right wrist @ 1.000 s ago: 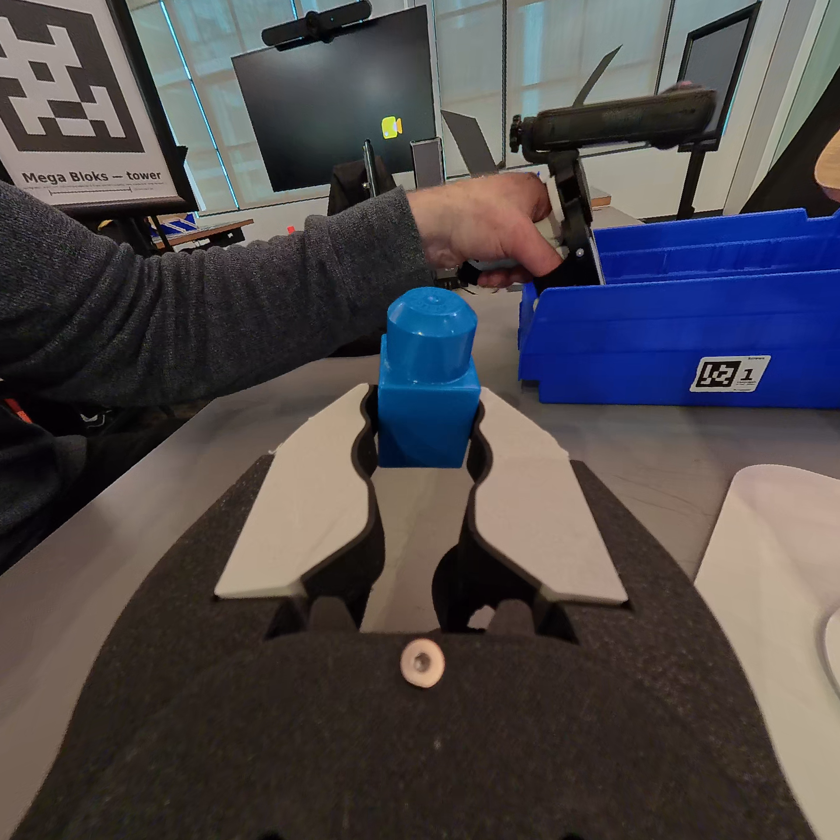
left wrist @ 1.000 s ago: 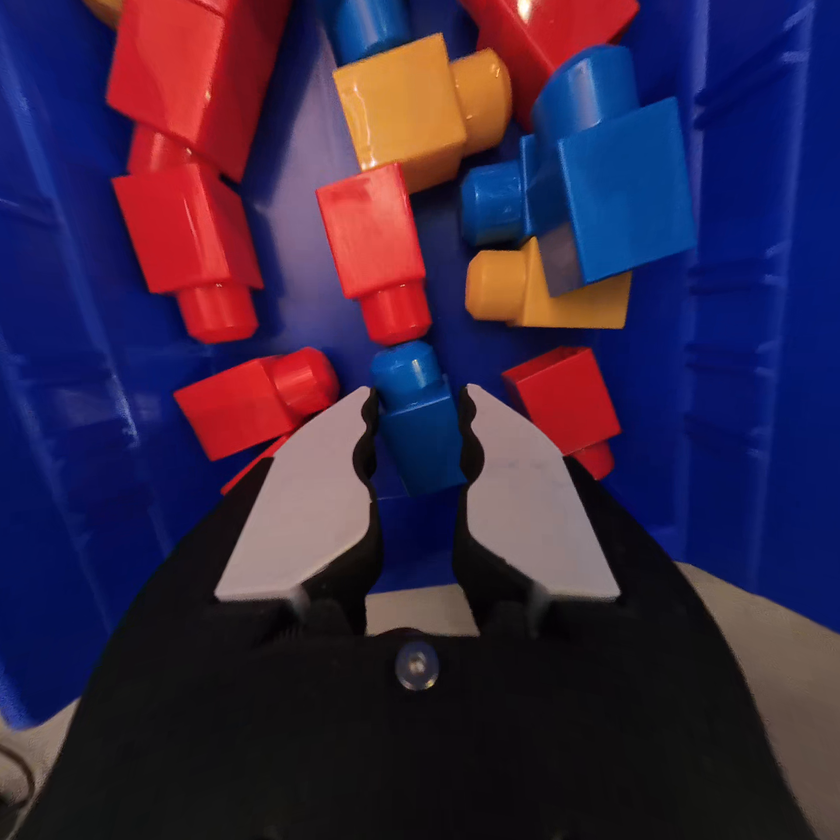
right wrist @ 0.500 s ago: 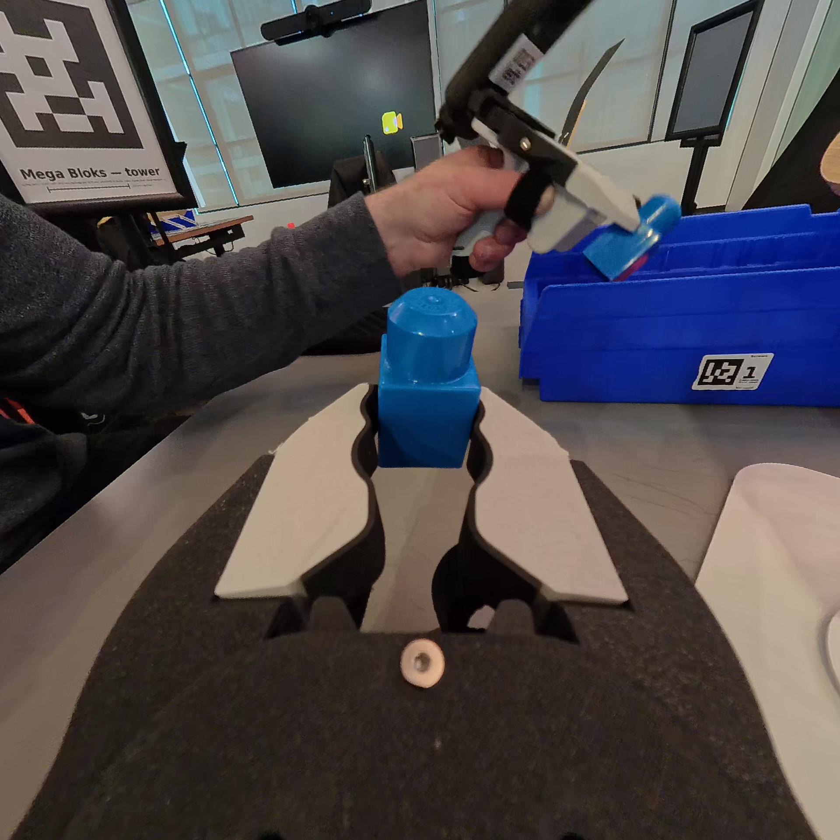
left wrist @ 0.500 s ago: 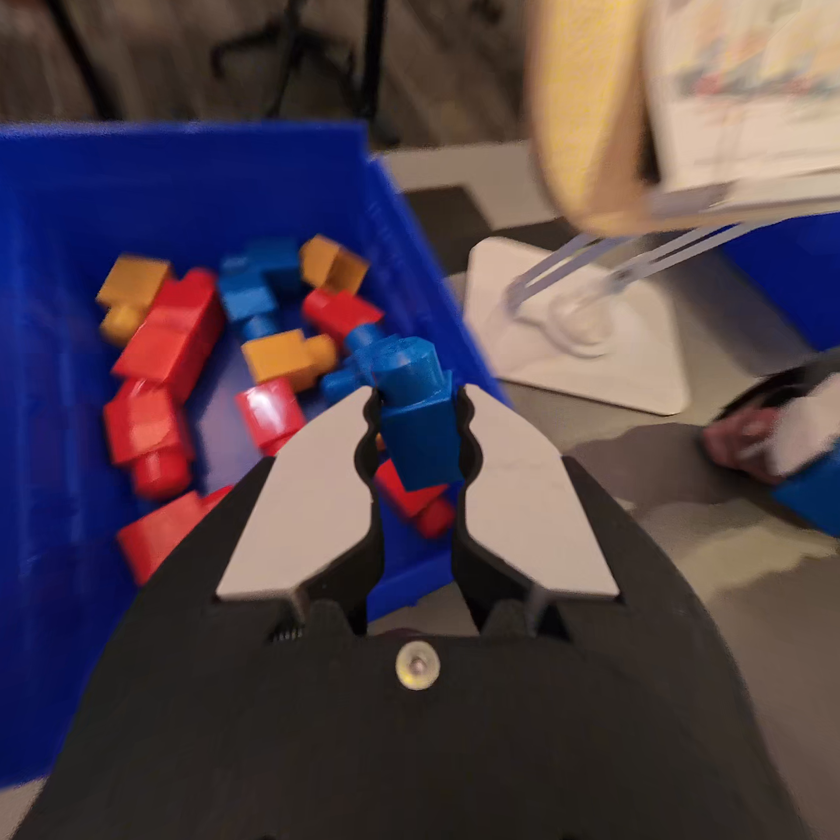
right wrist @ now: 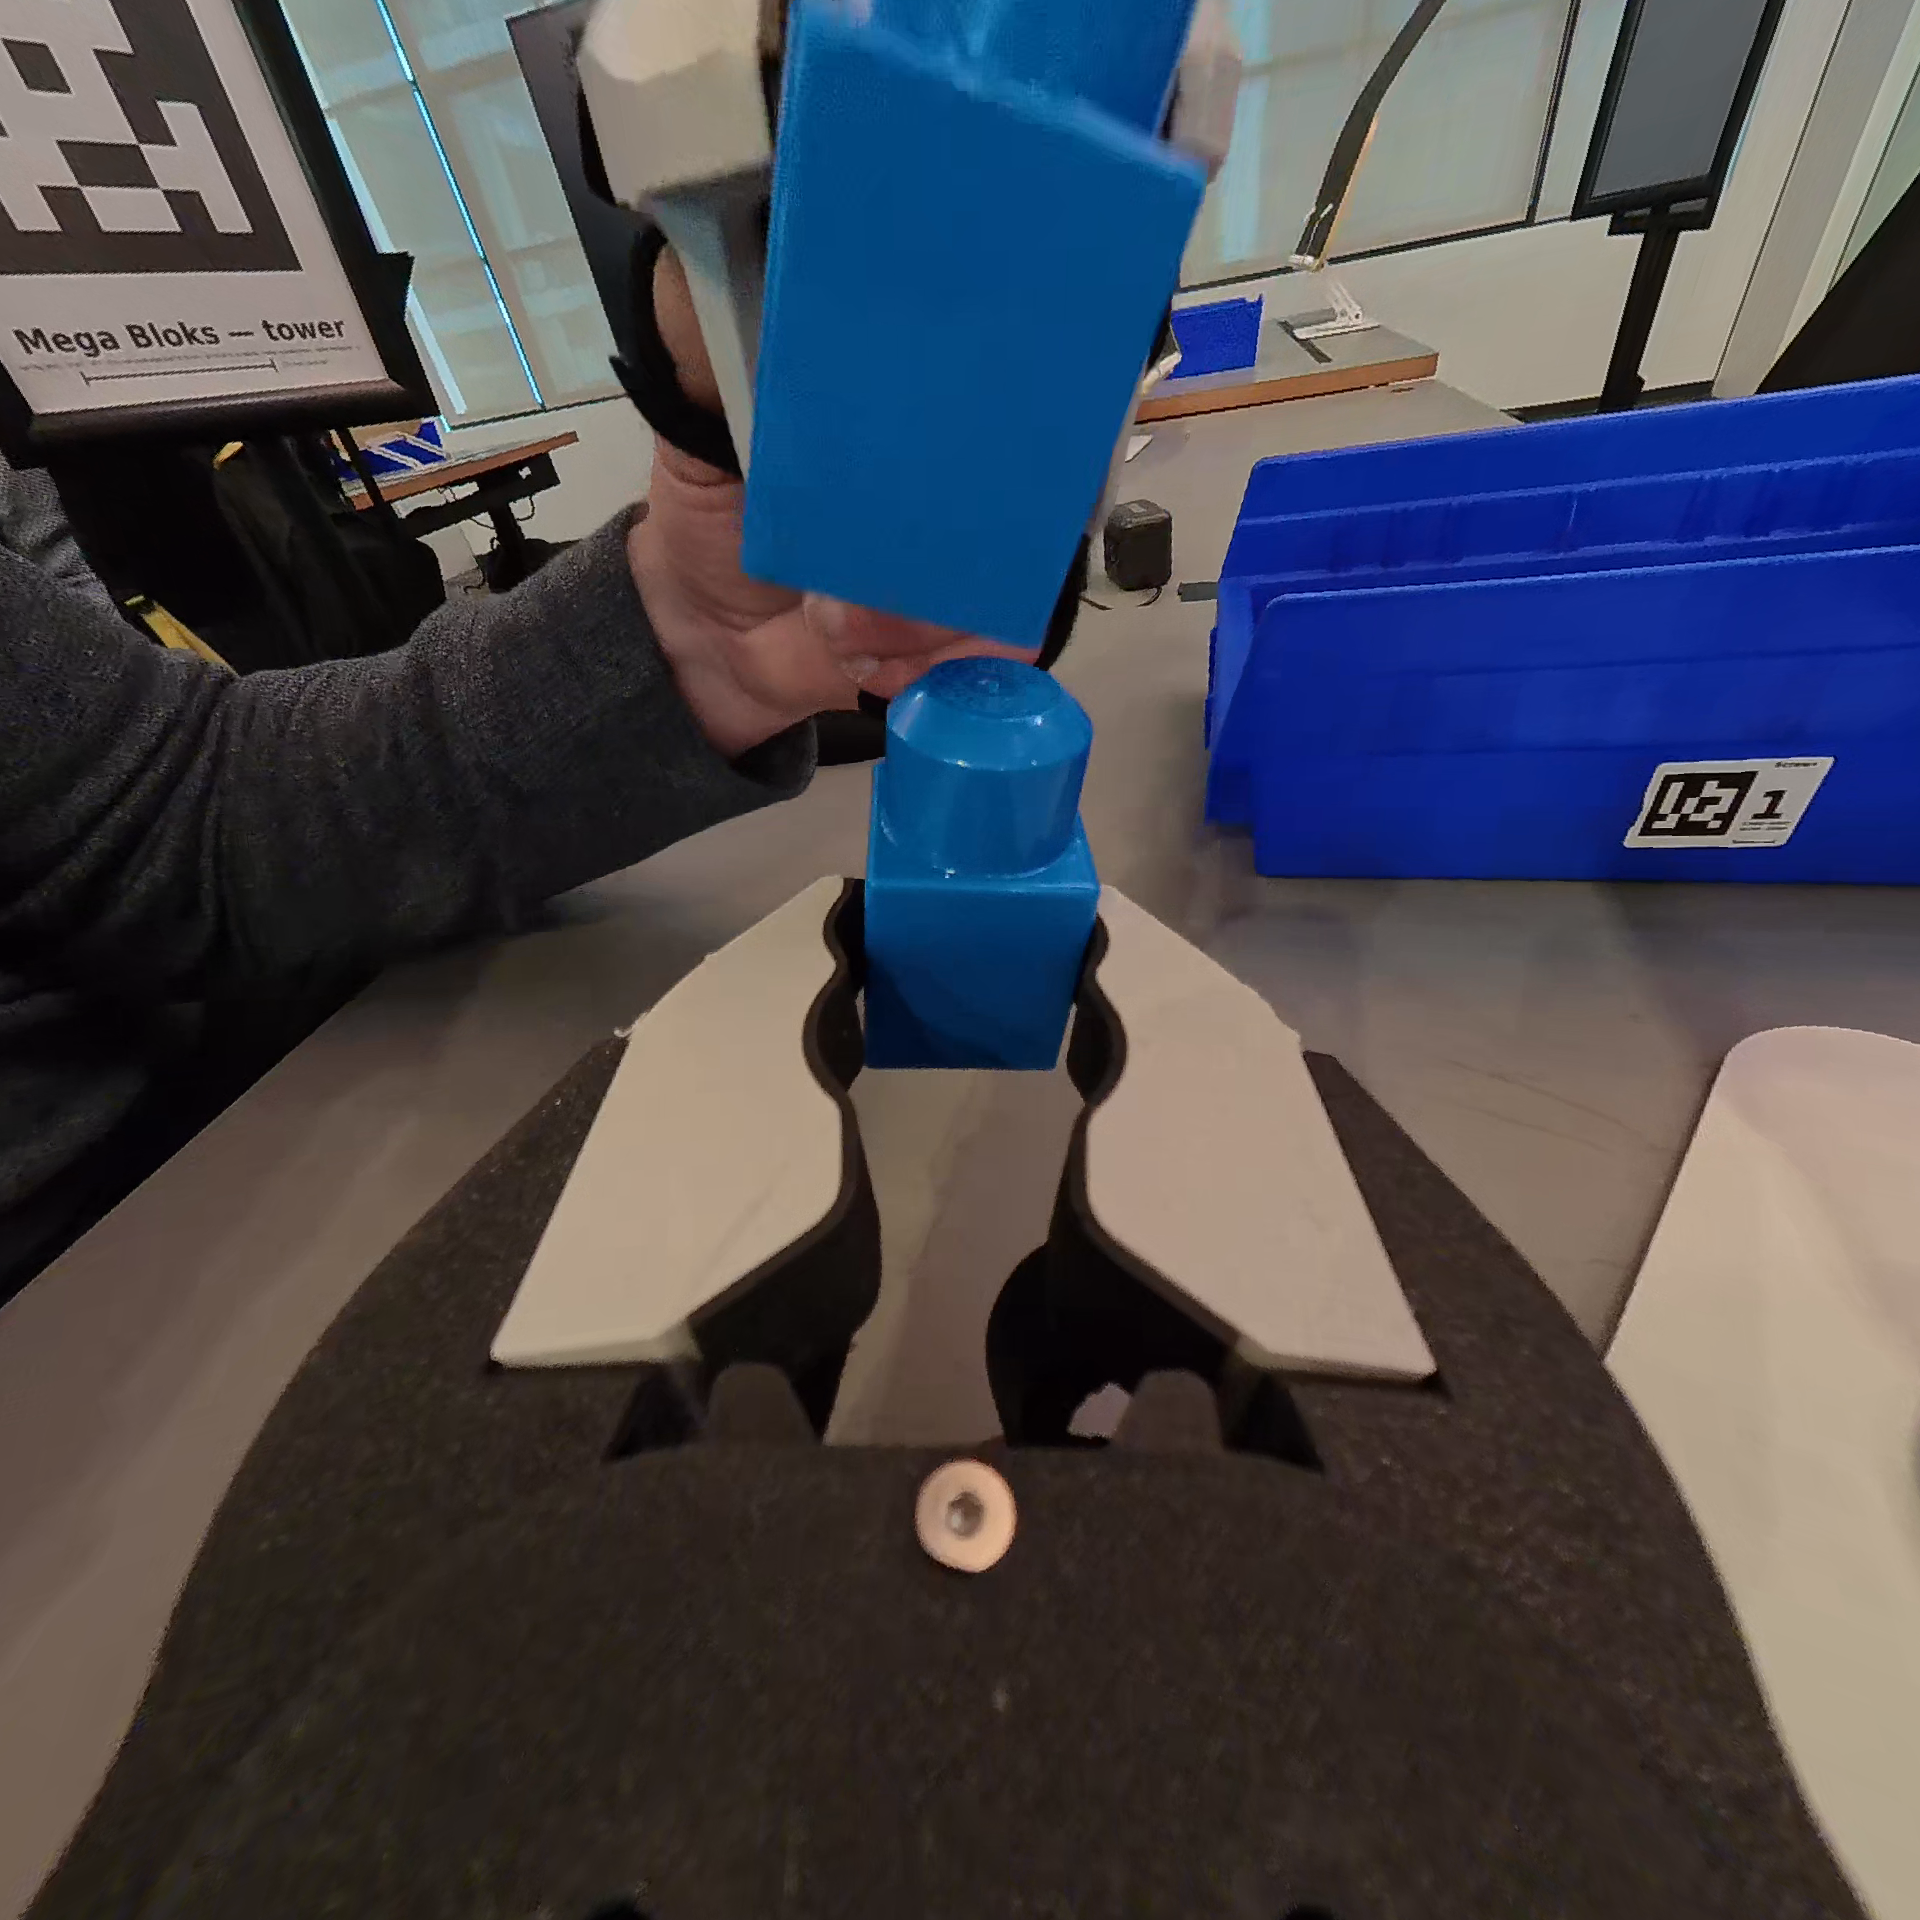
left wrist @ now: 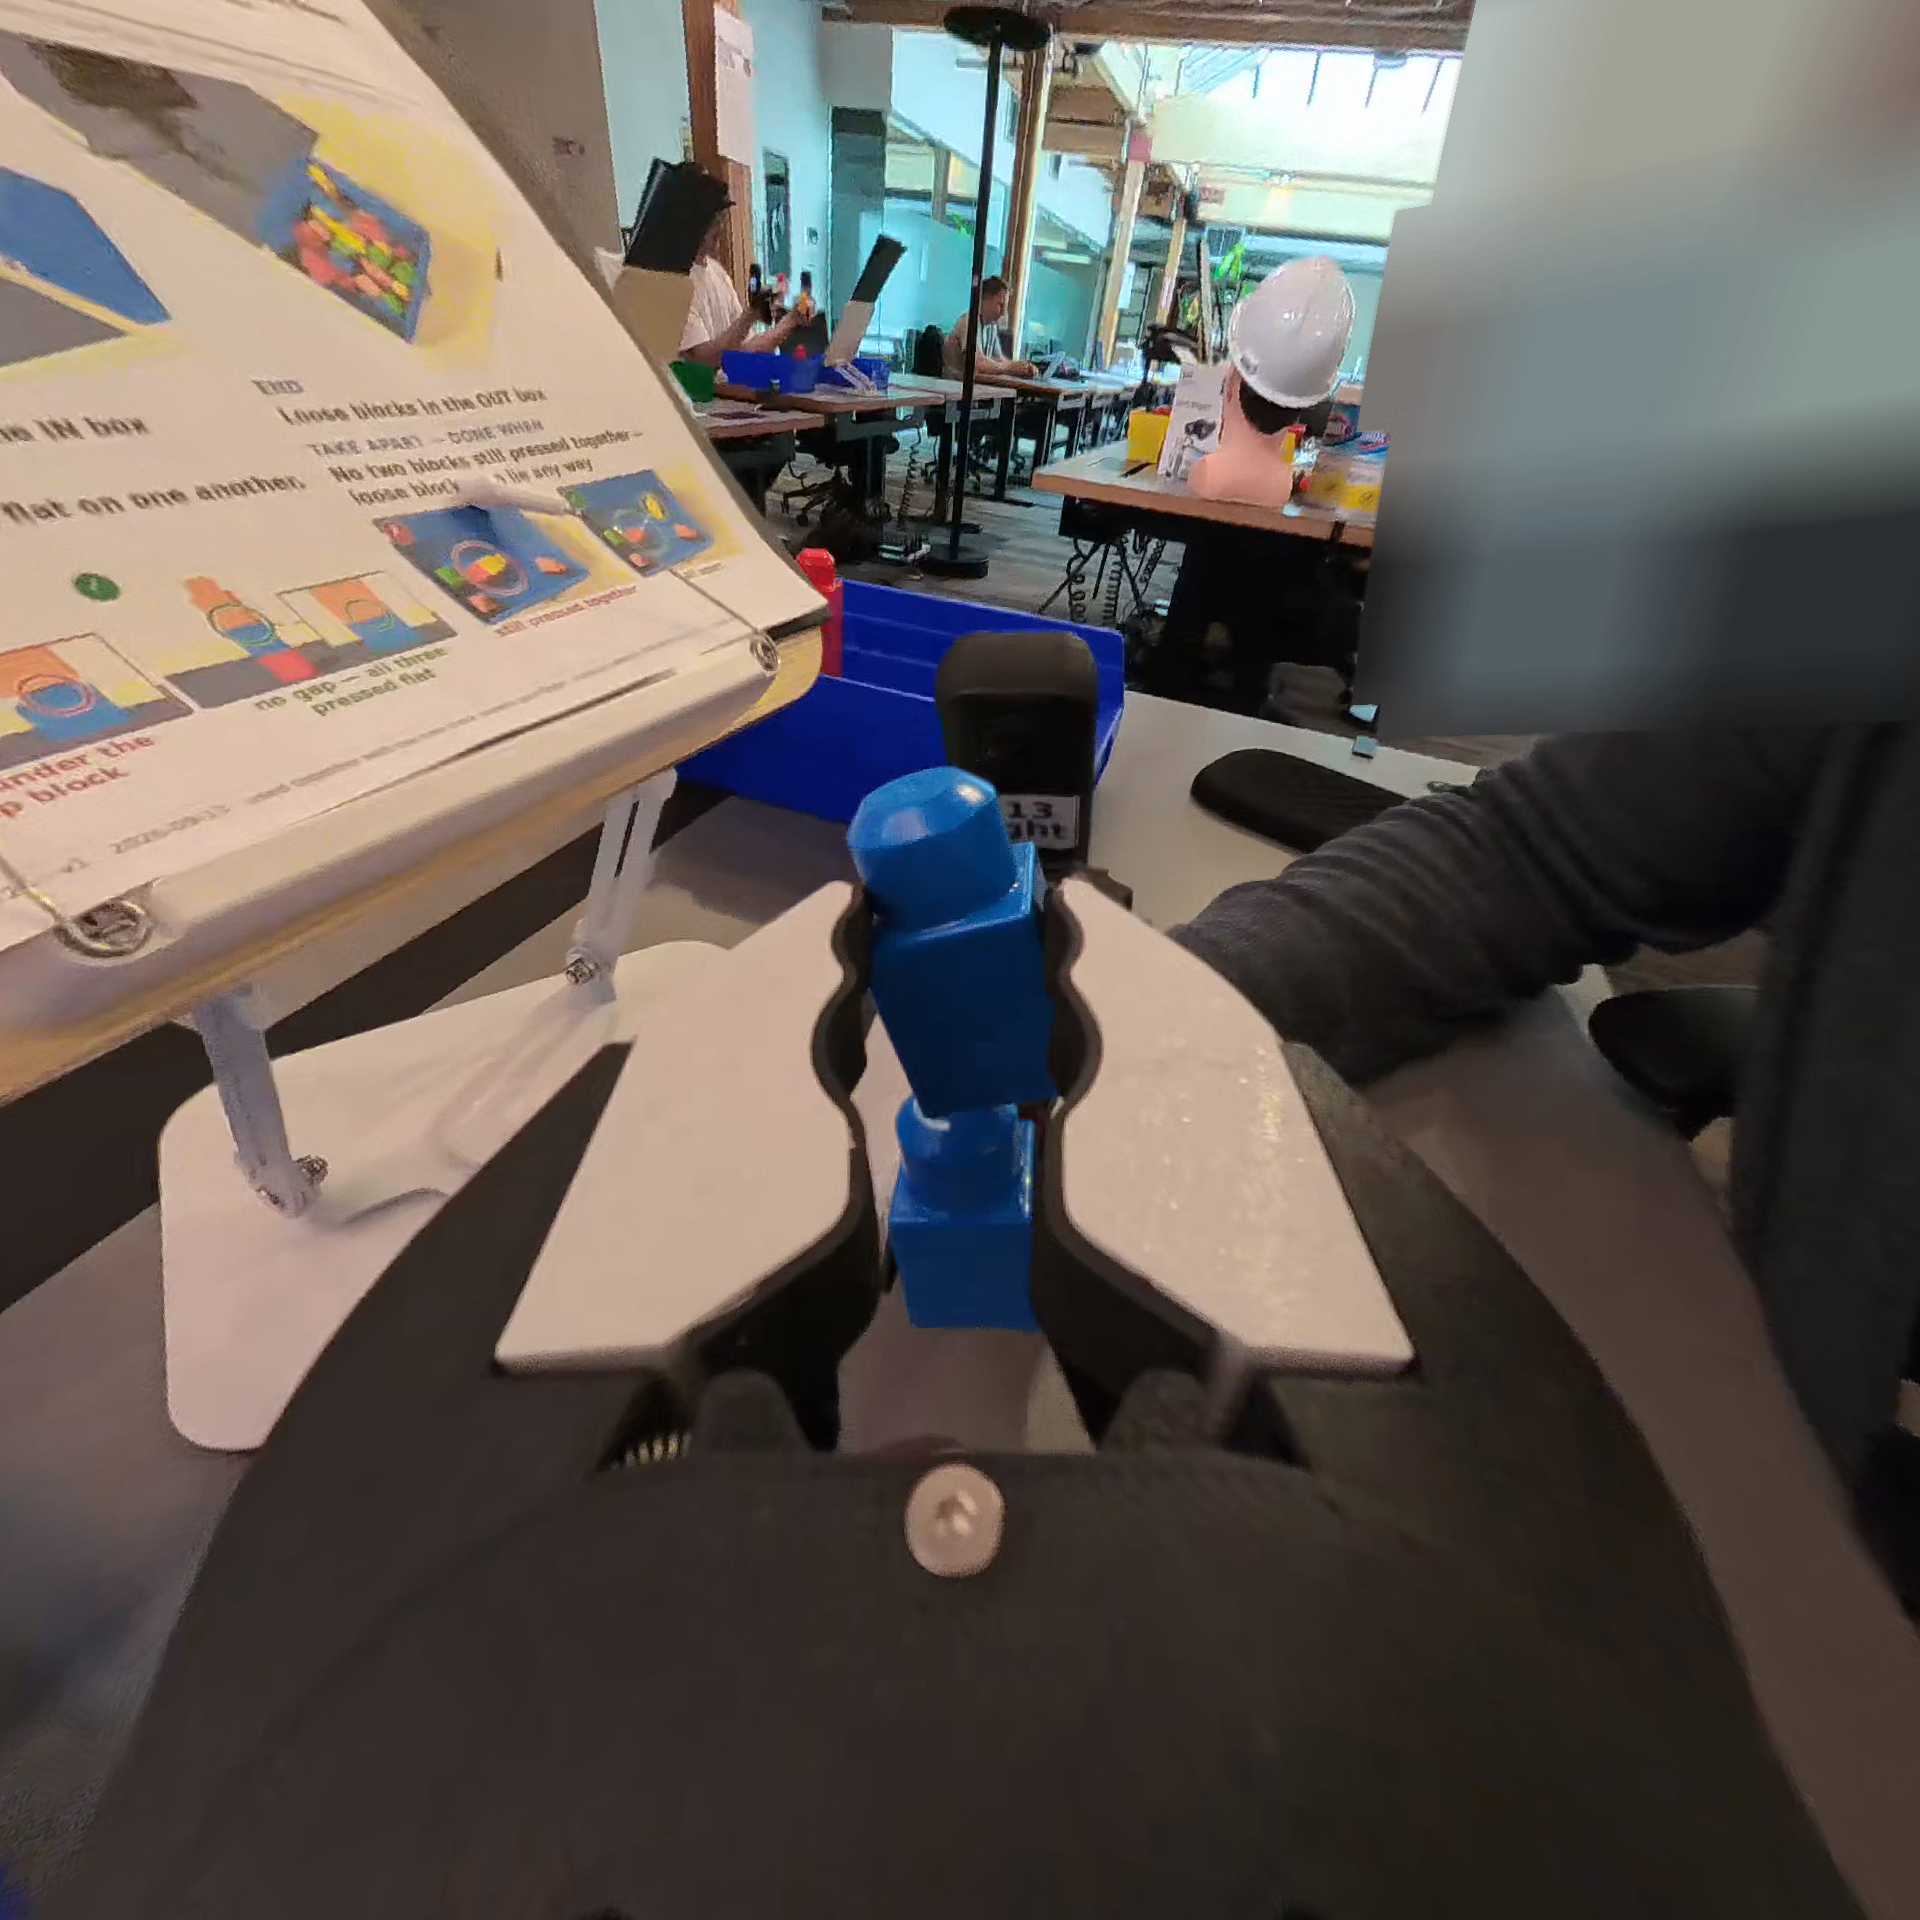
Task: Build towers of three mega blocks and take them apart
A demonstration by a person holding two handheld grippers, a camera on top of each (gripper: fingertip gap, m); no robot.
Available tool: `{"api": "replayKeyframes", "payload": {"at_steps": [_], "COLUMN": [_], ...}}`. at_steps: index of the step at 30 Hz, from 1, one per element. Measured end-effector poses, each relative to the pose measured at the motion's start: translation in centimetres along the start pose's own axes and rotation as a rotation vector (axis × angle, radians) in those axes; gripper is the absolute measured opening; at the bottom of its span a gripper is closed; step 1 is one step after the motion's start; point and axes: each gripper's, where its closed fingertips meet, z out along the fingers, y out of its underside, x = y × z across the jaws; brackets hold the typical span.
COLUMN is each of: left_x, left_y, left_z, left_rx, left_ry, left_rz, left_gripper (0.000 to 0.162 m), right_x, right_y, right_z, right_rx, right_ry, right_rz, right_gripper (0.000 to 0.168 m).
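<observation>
Listing by view, left wrist first. Left gripper: fingers pinching a blue mega block, tilted slightly, stud uppermost and leaning left. Directly under it, a second blue block, stud up, its stud just below the held block's base; whether the two touch cannot be told. Beyond: the right gripper's black body, a dark sleeve, a blue bin on the grey table, and an instruction sheet on a white stand to the left.

Right wrist view. Right gripper: fingers clamped on the sides of the lower blue block, upright on the table, stud up. Above it, the upper blue block, tilted, base just over the stud, a narrow gap showing at one side. A hand with grey sleeve behind it. Blue bins at right, bearing a tag sticker. Framed marker sign at upper left.
</observation>
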Motion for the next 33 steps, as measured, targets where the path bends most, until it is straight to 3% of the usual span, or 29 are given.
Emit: {"api": "replayKeyframes", "payload": {"at_steps": [11, 33], "left_x": [-0.4, -0.3], "left_y": [1.3, 3.6], "left_z": [-0.1, 0.4], "left_rx": [0.068, -0.025], "left_ry": [0.061, 0.002], "left_rz": [-0.031, 0.06], "left_gripper": [0.03, 0.03], "right_x": [-0.2, -0.1], "right_y": [0.2, 0.7], "right_z": [0.1, 0.4], "right_rx": [-0.015, -0.053], "right_ry": [-0.013, -0.014], "right_rz": [-0.006, 0.015], "right_gripper": [0.036, 0.035]}}
